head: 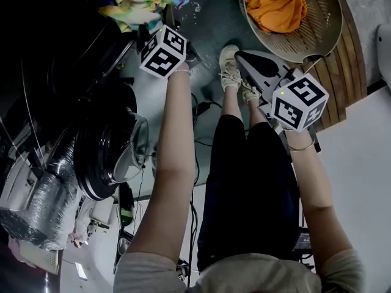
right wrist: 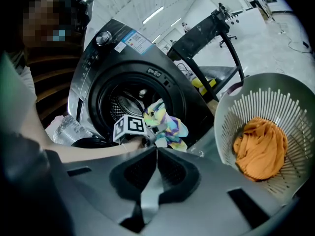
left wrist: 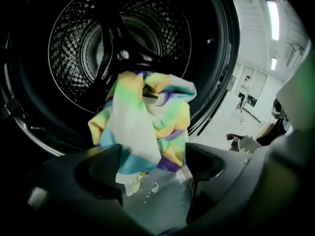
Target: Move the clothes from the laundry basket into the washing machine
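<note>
My left tongs (left wrist: 152, 152) stand wide apart, and the colourful cloth (left wrist: 147, 117) hangs loose between the tips. It brushes one side, but nothing clamps it. It sits right at the mouth of the washing machine (right wrist: 123, 77), bunched in front of the opening, and I cannot tell whether any of it has passed the door rim (left wrist: 29, 127).

That is the risk as I judge it. With nothing pinching the cloth, it could slide down onto the bare floor (left wrist: 157, 205) under my tongs instead of going in. A trailing corner could also drape over the rim and be caught when the door closes. The cause would be letting go too far out from the opening, so I would want the bundle pushed well inside.

Beyond the cloth, the drum (left wrist: 74, 43) is dark and perforated. I see no other clothes in the part that shows, though the cloth hides its lower front.

My right tongs (right wrist: 156, 151) are pressed together on nothing, held back from the machine. Off to that side, the white slatted basket (right wrist: 275, 97) holds one orange garment (right wrist: 261, 149), crumpled at the bottom and yet to be moved.
</note>
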`<state>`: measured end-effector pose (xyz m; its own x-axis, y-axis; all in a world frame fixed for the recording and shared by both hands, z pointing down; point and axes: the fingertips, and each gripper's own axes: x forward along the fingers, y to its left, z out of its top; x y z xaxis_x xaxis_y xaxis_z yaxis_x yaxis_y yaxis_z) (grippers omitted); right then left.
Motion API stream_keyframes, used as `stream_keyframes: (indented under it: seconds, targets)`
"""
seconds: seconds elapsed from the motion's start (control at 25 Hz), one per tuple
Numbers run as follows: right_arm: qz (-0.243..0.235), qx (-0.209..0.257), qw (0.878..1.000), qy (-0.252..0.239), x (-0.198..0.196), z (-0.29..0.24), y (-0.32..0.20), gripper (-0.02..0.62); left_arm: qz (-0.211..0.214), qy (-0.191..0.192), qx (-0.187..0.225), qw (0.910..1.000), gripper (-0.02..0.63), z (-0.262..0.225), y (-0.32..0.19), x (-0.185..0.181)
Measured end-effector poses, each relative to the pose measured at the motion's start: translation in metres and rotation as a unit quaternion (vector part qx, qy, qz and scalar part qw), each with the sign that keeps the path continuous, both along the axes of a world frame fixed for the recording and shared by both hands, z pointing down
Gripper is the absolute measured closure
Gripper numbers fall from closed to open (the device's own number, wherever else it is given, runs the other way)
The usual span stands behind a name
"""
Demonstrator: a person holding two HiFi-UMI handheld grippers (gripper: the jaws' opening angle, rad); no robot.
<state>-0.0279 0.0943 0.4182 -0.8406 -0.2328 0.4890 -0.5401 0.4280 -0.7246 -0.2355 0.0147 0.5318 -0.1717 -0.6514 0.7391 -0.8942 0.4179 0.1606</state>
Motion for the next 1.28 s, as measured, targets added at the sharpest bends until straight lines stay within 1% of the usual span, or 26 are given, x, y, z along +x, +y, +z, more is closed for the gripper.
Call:
stream_keyframes:
  seconds: [0.12,0.24,0.28,0.32,0.36,0.4,0.44,0.48,0.6,0.68,0.72,0.8,0.88,0.92,0.96,1.0,1.04,1.08,1.12,1.2,1.28]
  targets:
    - [-0.005,0.004,1.000,0.000,-0.002,0.004,-0.005,0.581,-0.004,-0.031,-0.030,0.9991,0.205,0.025,-0.011,-0.012]
    - [-0.008,0.005,1.000,0.005,-0.002,0.008,-0.007,0.581,-0.015,-0.072,-0.043,0.9964,0.210,0.032,-0.018,-0.026]
    - [-0.006,0.003,1.000,0.004,-0.002,0.009,-0.007,0.581,-0.021,-0.081,-0.046,0.9954,0.230,0.032,-0.016,-0.028]
    - [-0.002,0.000,1.000,0.003,-0.002,0.008,-0.007,0.582,-0.030,-0.087,-0.049,0.9946,0.295,0.029,-0.013,-0.032]
    - [-0.001,-0.003,1.000,0.000,-0.002,0.008,-0.006,0.583,-0.038,-0.089,-0.048,0.9941,0.376,0.024,-0.011,-0.035]
    - [-0.001,-0.005,1.000,-0.002,-0.004,0.006,-0.006,0.581,-0.041,-0.089,-0.043,0.9943,0.436,0.017,-0.011,-0.038]
    - [-0.002,-0.005,1.000,-0.004,-0.005,0.004,-0.005,0.581,-0.037,-0.086,-0.035,0.9950,0.477,0.009,-0.013,-0.040]
    - [-0.003,-0.005,1.000,-0.006,-0.006,0.002,-0.005,0.583,-0.026,-0.084,-0.026,0.9958,0.495,0.000,-0.016,-0.041]
    - [0.000,-0.008,1.000,-0.012,-0.008,-0.004,-0.004,0.581,0.002,-0.093,0.007,0.9957,0.514,-0.033,-0.028,-0.055]
    - [0.001,-0.008,1.000,-0.013,-0.007,-0.007,-0.005,0.582,-0.001,-0.109,0.042,0.9931,0.533,-0.061,-0.042,-0.073]
    - [0.001,-0.008,1.000,-0.013,-0.007,-0.008,-0.006,0.581,-0.004,-0.117,0.058,0.9915,0.554,-0.073,-0.051,-0.083]
    - [0.002,-0.008,1.000,-0.015,-0.006,-0.009,-0.007,0.583,-0.009,-0.125,0.081,0.9888,0.566,-0.088,-0.071,-0.100]
    - [0.003,-0.009,1.000,-0.018,-0.006,-0.009,-0.007,0.583,-0.013,-0.126,0.094,0.9875,0.565,-0.092,-0.089,-0.110]
    - [0.004,-0.009,1.000,-0.018,-0.006,-0.009,-0.007,0.581,-0.014,-0.118,0.094,0.9884,0.562,-0.088,-0.095,-0.111]
    - [0.004,-0.009,1.000,-0.018,-0.006,-0.008,-0.007,0.582,-0.016,-0.103,0.088,0.9906,0.493,-0.080,-0.097,-0.110]
    - [0.005,-0.009,1.000,-0.018,-0.007,-0.007,-0.007,0.582,-0.019,-0.083,0.079,0.9932,0.371,-0.070,-0.097,-0.107]
    - [0.006,-0.010,1.000,-0.018,-0.007,-0.006,-0.006,0.581,-0.022,-0.065,0.069,0.9953,0.325,-0.061,-0.095,-0.103]
    - [0.007,-0.012,1.000,-0.018,-0.007,-0.005,-0.005,0.582,-0.024,-0.053,0.063,0.9963,0.315,-0.056,-0.091,-0.099]
    - [0.007,-0.014,1.000,-0.019,-0.008,-0.005,-0.003,0.582,-0.025,-0.051,0.062,0.9965,0.298,-0.055,-0.086,-0.095]
    - [0.007,-0.016,1.000,-0.019,-0.007,-0.005,-0.001,0.583,-0.018,-0.060,0.069,0.9957,0.284,-0.064,-0.073,-0.085]
    - [0.007,-0.018,1.000,-0.018,-0.005,-0.006,0.001,0.582,-0.007,-0.060,0.069,0.9958,0.275,-0.066,-0.057,-0.069]
